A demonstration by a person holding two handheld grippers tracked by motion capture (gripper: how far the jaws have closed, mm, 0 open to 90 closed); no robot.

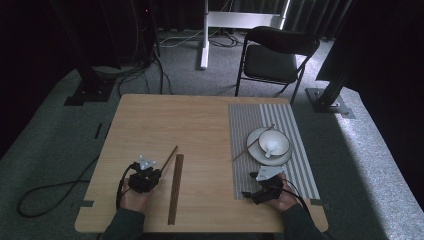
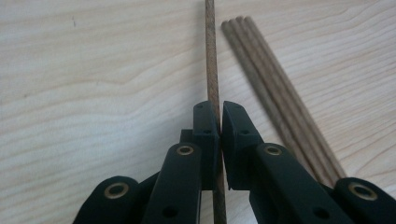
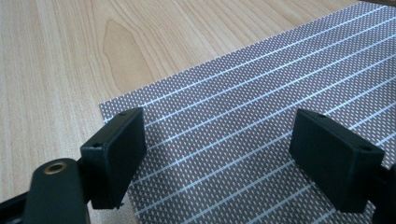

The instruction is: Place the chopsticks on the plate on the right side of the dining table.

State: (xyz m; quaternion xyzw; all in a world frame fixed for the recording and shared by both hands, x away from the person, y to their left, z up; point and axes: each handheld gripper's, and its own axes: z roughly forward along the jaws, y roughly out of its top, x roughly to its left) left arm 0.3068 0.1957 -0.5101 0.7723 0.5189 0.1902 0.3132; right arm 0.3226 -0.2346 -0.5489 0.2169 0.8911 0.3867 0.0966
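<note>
High view first: the person's left gripper (image 1: 150,176) sits near the front left of the table (image 1: 200,125), pinching a single chopstick (image 1: 170,157) that slants away from it, up and to the right. Just to the right of that stick lies a bundle of chopsticks (image 1: 175,189), running near to far. Over on the right, a striped placemat (image 1: 295,150) carries a plate (image 1: 257,150) with a bowl (image 1: 274,142) on it, a white spoon (image 1: 269,146) in the bowl and another chopstick (image 1: 253,142) leaning across the plate rim. The right gripper (image 1: 250,194) waits at the mat's near left corner.

Left gripper view gives what the overhead cannot: the jaws are closed narrow on the held stick (image 2: 213,74), gripping it partway along its length, with stick running out both beyond the tips and back between the gripper's arms. The bundle (image 2: 275,88) lies close on one side, apart from the held stick. Right gripper view shows those jaws spread wide over the mat (image 3: 261,116), holding nothing.

My worry is the grip. A thin round stick clamped at one spot could swivel or slide out during a lift, and its long free end might sweep into the bundle or, farther over, knock the bowl and spoon.
</note>
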